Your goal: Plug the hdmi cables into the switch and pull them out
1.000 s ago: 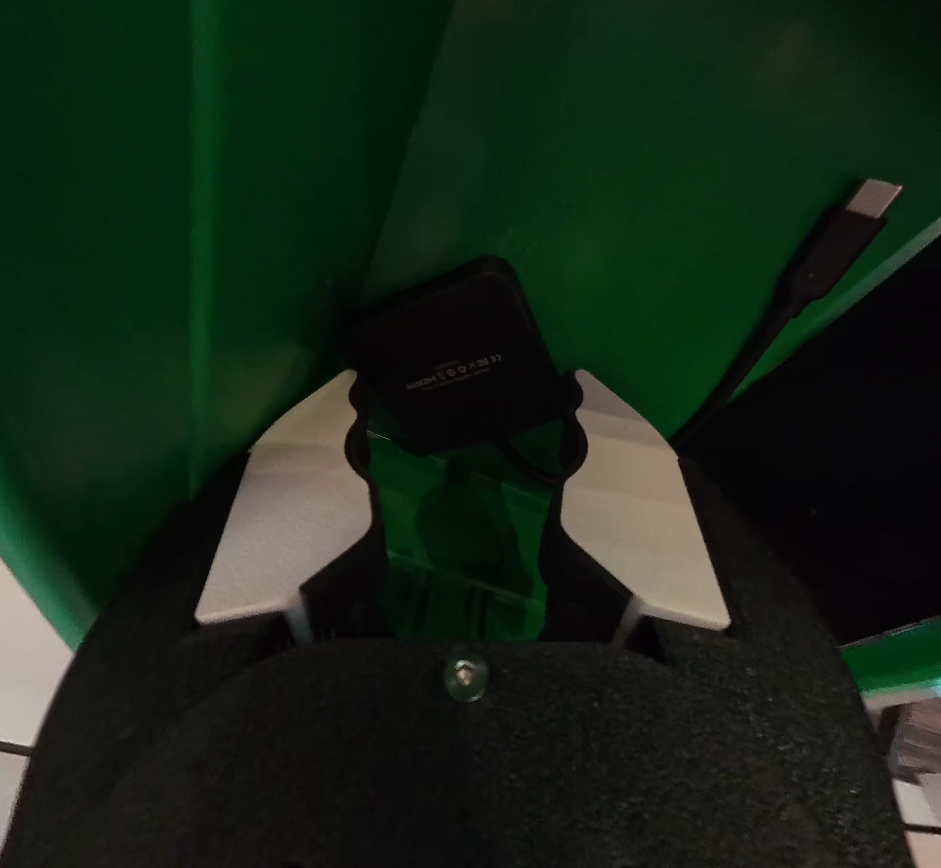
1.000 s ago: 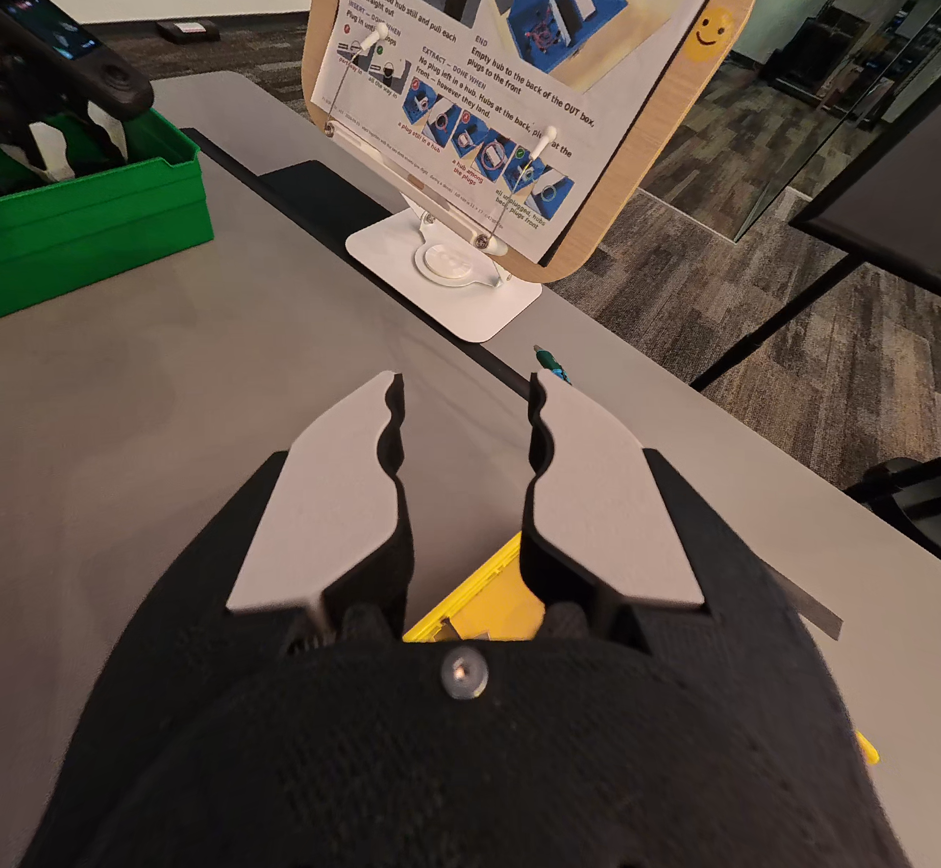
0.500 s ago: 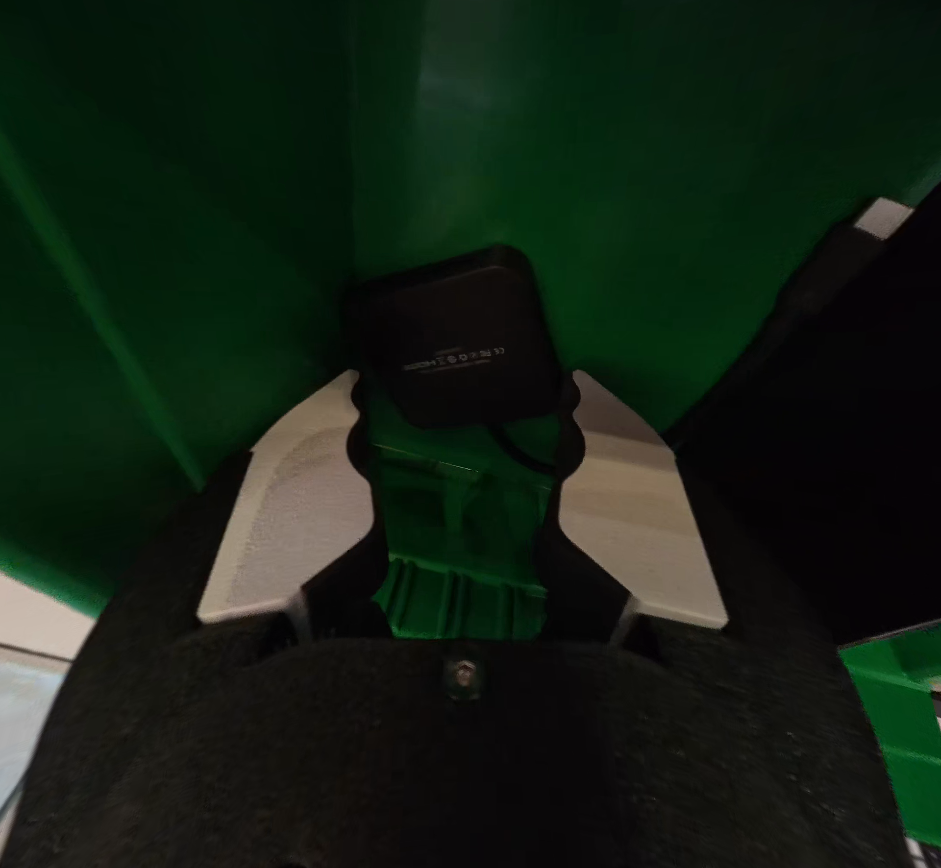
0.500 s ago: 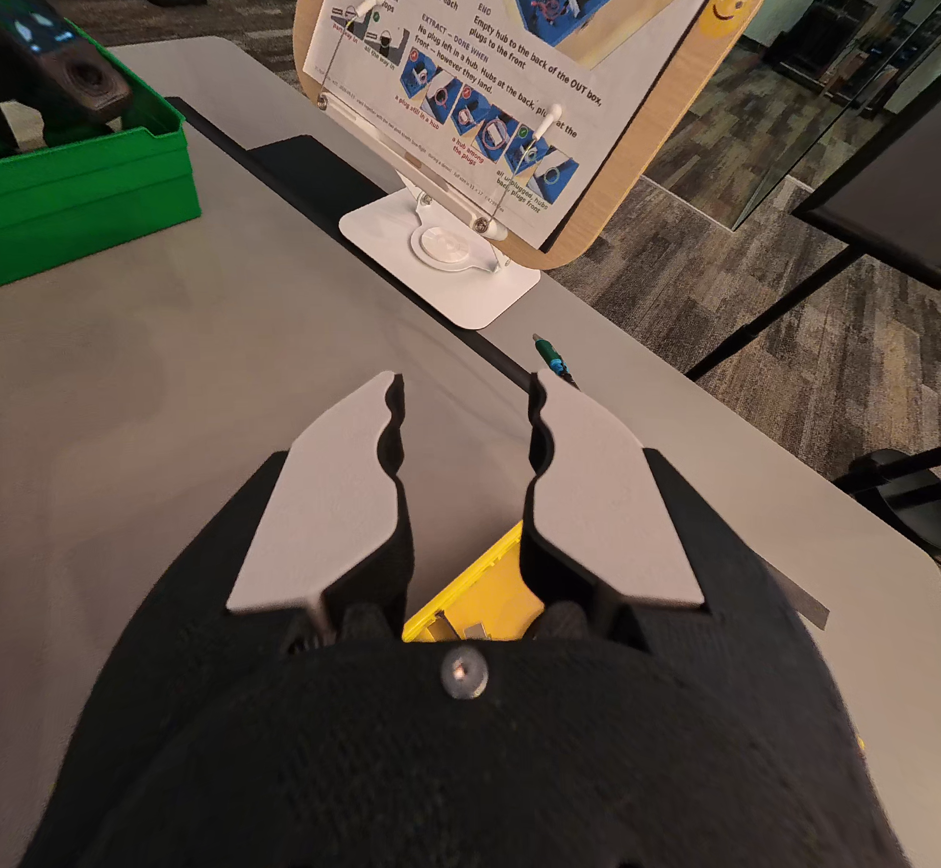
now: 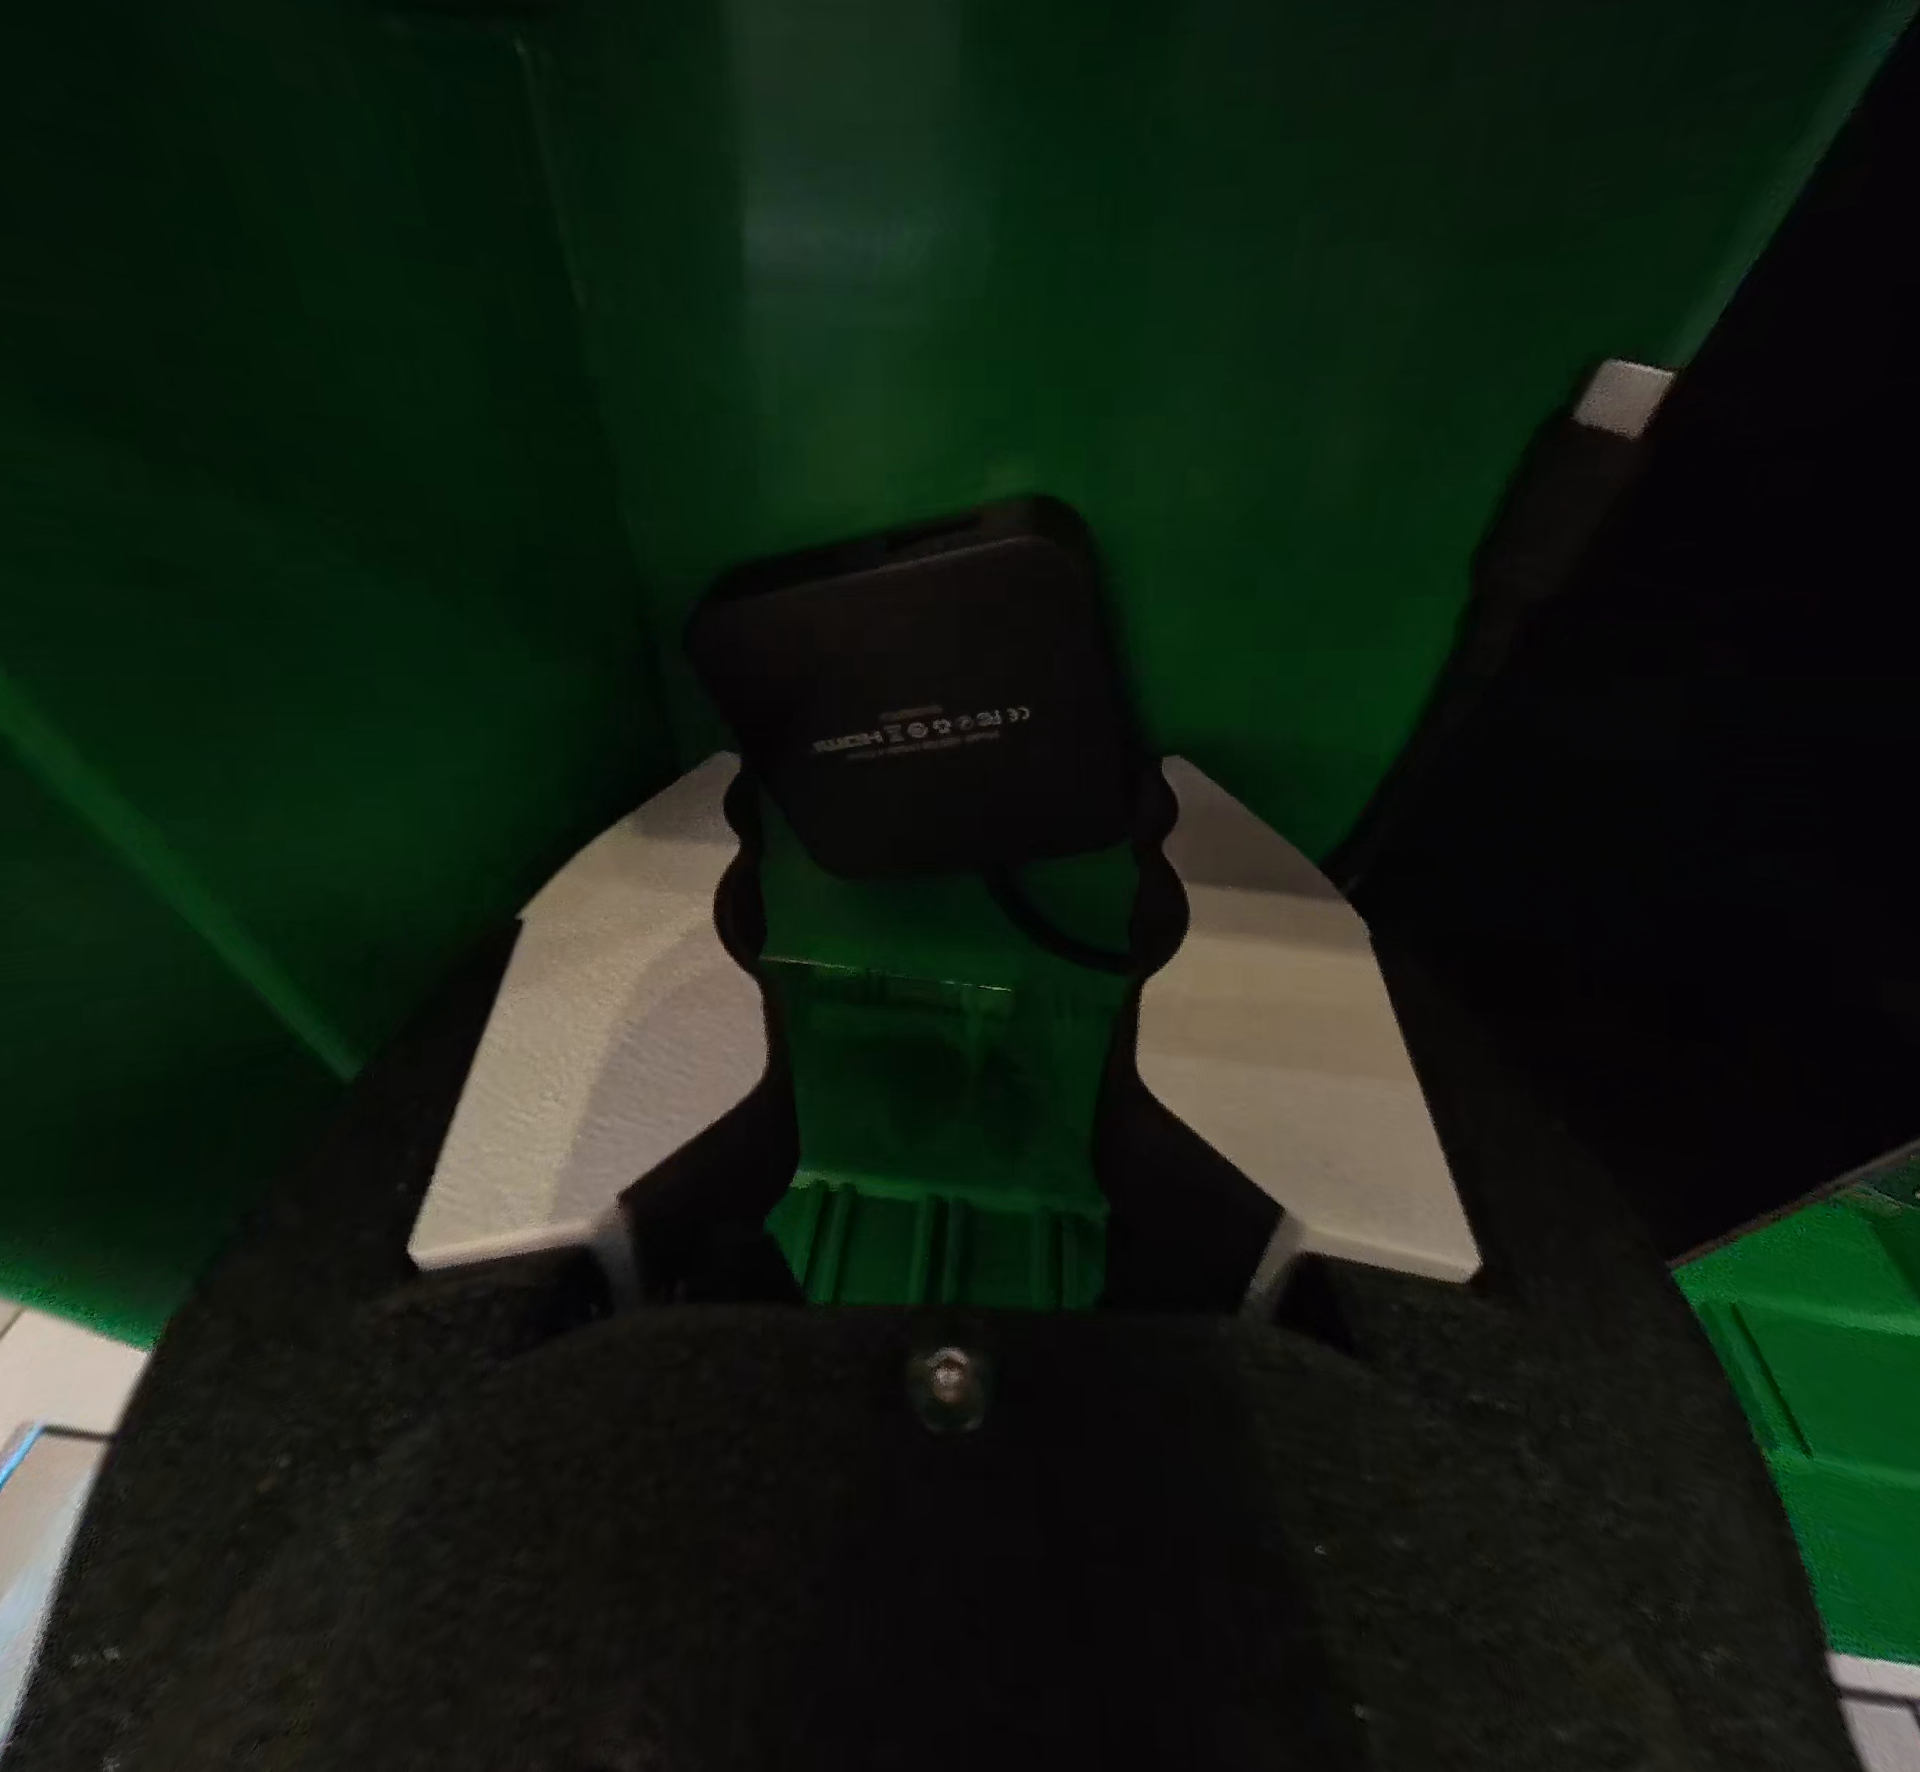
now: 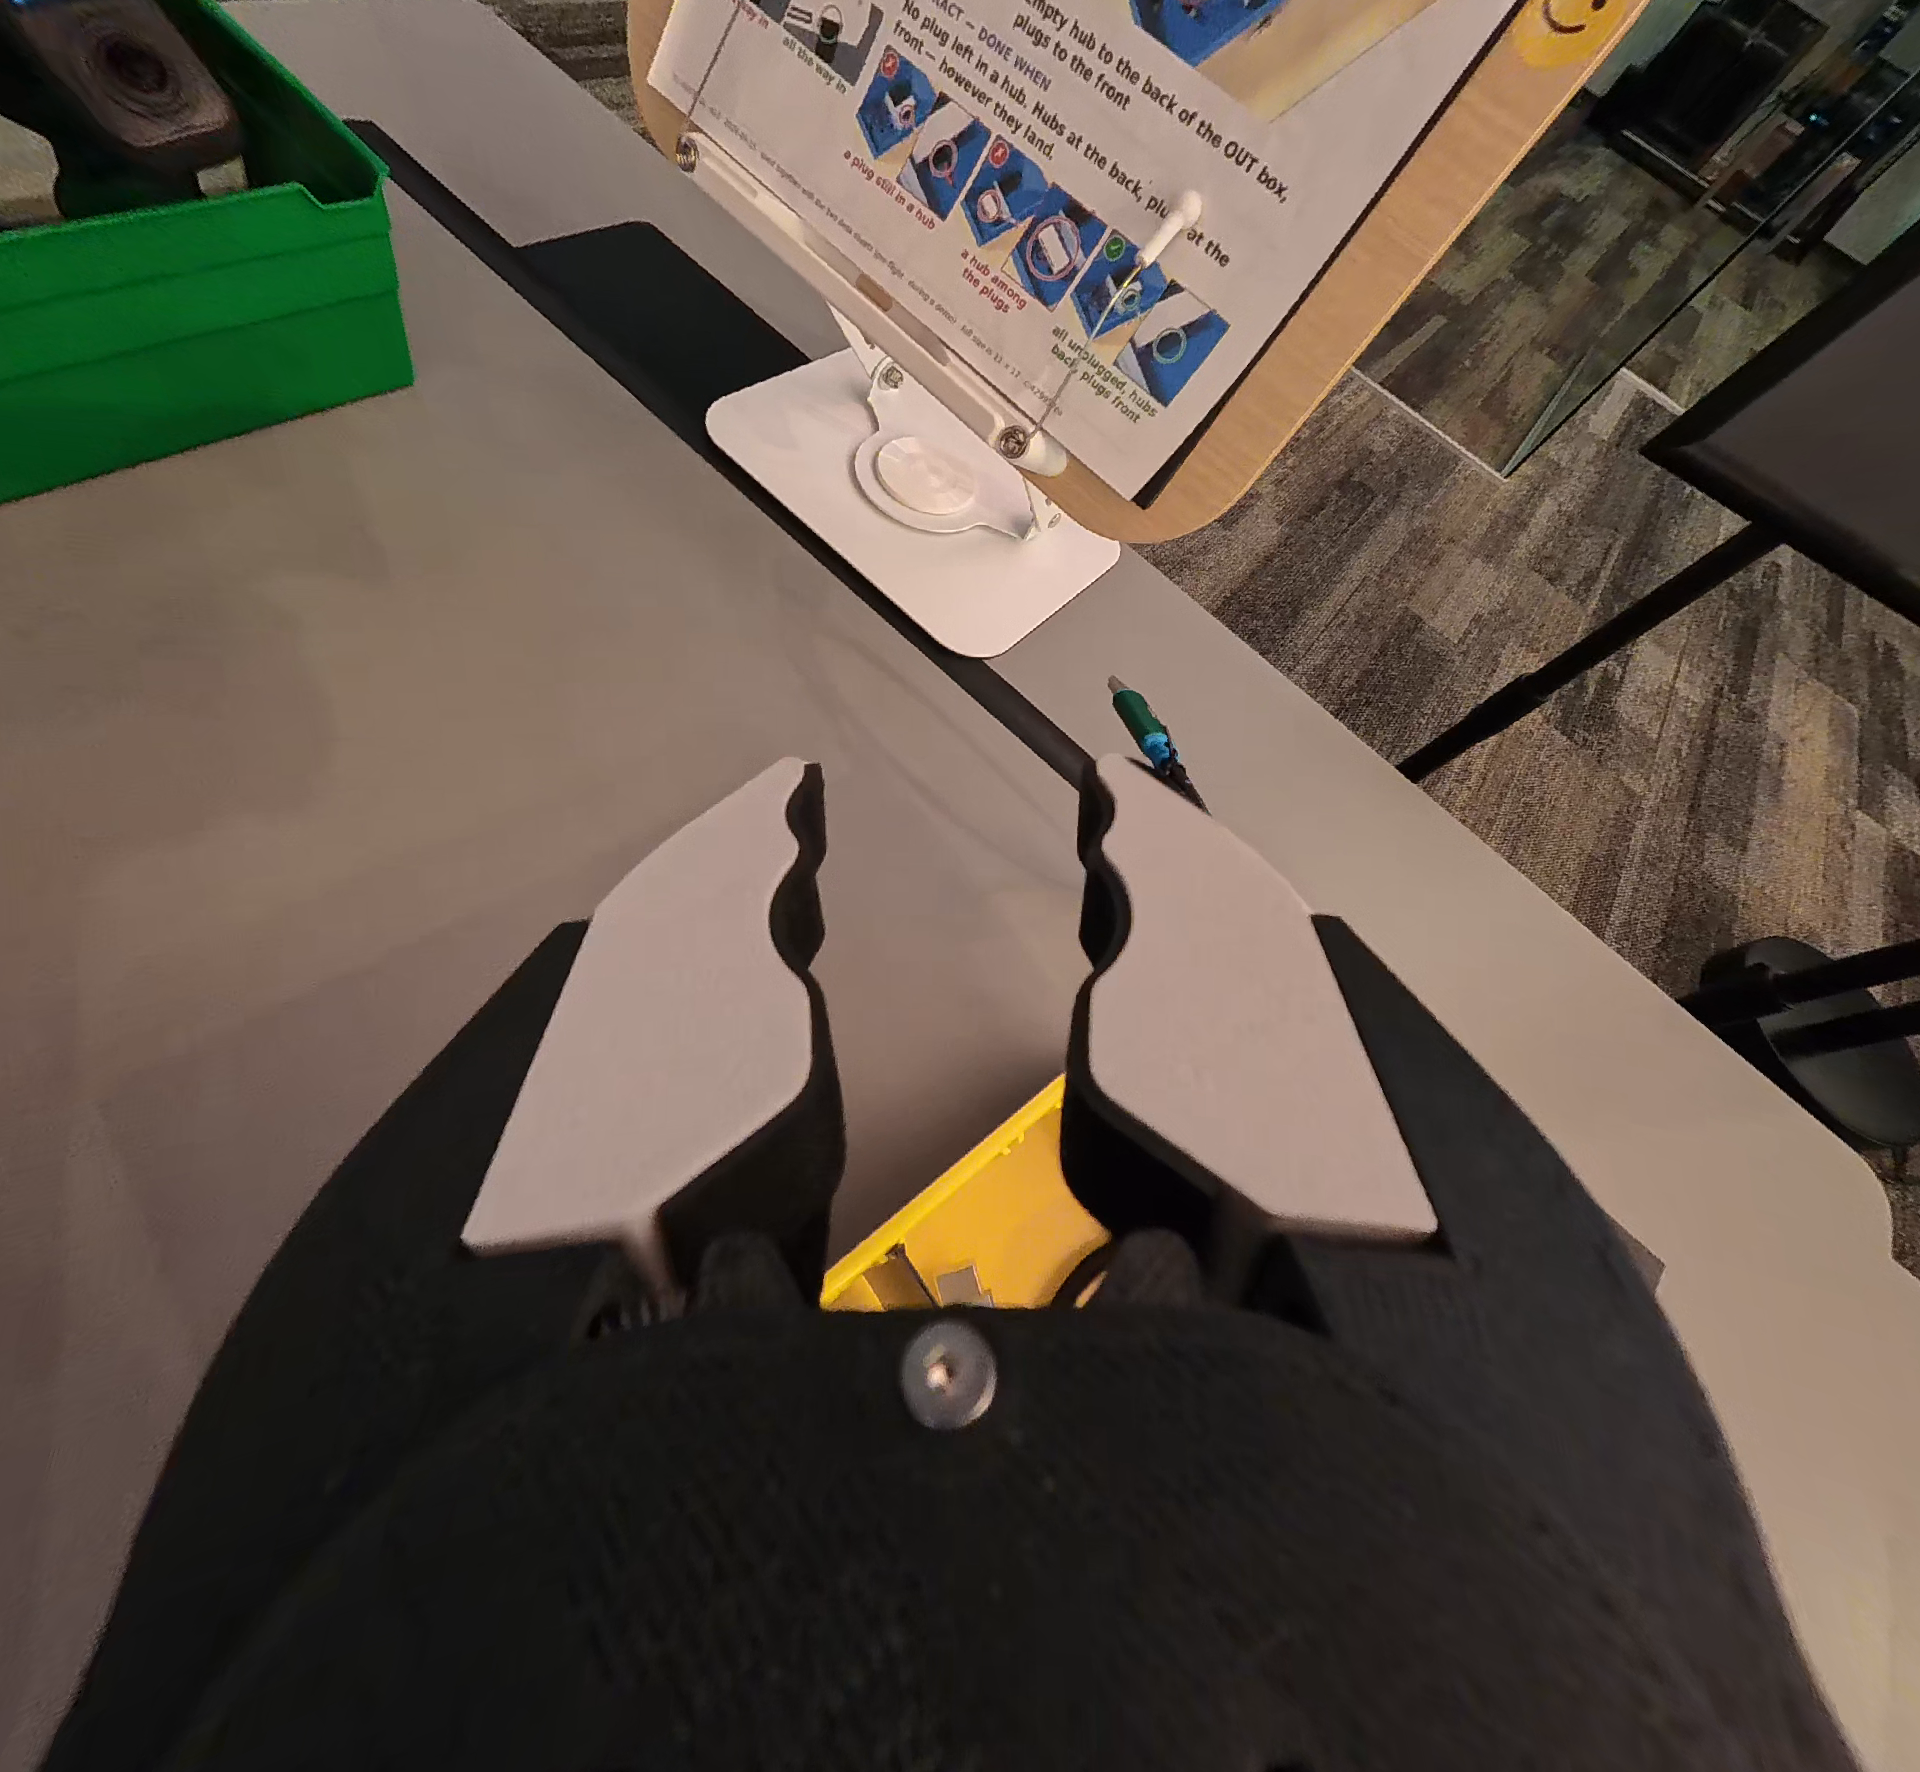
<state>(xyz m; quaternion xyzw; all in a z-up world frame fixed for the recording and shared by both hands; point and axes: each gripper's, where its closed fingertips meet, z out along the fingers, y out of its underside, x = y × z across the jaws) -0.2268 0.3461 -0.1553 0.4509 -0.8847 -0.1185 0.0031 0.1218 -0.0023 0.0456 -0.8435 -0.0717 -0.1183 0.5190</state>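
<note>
Left wrist view: my left gripper [image 5: 948, 818] is down inside the green bin [image 5: 1039, 216], fingers spread wide, with the black switch [image 5: 914, 694] lying flat in the bin's corner just past the fingertips. The near edge of the switch sits between the tips, but I can't tell whether the pads touch it; nothing looks clamped yet. Its thin black lead [image 5: 1049, 922] curls out from the near edge toward the right finger, and a cable plug [image 5: 1605, 413] with a pale metal end rests against the right wall, apart from the switch. I judge the wide opening is there to straddle the switch body across its width before pinching, so it can be lifted and held steady for plugging. The corner is tight and dim, so catching the lead with the switch is a risk. Right wrist view: my right gripper [image 6: 948, 818] hovers over the grey table [image 6: 364, 735], fingers apart and empty, probably parked to wait for its plug. A yellow bin [image 6: 966, 1234] shows below between the fingers, a green-tipped cable end [image 6: 1138, 720] lies near the table edge, and an instruction board [image 6: 1091, 112] stands on a white base beyond.
</note>
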